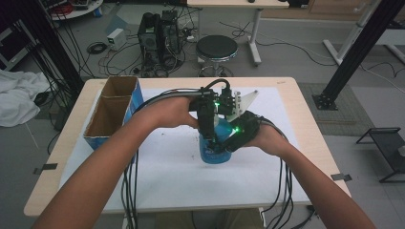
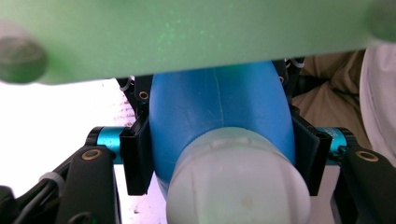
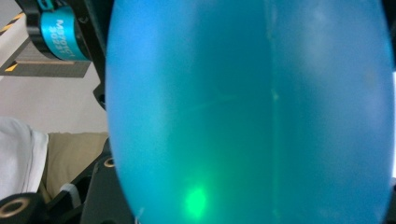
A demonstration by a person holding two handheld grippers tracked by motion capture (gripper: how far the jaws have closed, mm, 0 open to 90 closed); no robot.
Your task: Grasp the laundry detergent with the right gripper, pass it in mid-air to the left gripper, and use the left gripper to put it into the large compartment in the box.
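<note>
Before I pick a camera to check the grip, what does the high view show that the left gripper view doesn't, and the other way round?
Only the high view shows the table, the cardboard box at its left, both forearms, and the right gripper on the bottle's side.

Only the left gripper view shows the bottle's white cap up close, with the left gripper and its black jaws pressed on either side just behind it.

Both show the blue bottle and the white sheet under it.
</note>
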